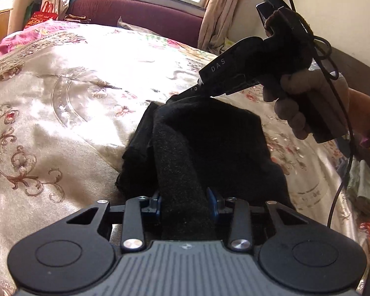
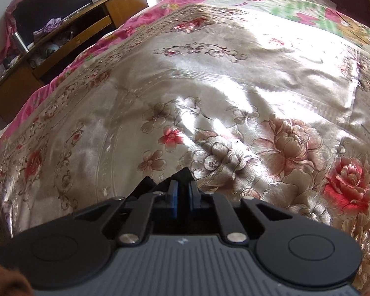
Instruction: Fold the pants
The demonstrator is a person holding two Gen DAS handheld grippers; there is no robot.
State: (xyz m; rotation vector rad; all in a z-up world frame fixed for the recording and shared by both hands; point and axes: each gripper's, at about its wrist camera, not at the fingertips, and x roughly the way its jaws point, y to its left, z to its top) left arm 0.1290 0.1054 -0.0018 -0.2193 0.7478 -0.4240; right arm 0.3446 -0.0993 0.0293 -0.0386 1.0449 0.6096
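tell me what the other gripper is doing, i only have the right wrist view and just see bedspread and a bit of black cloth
Observer: The left gripper is shut on a thick band of the black pants.
Operator: are the pants lying flat
Observer: No, they hang bunched between both grippers, above the floral bedspread.
Operator: where's my right gripper on them
Observer: The right gripper pinches the far top edge of the pants, angled downward.
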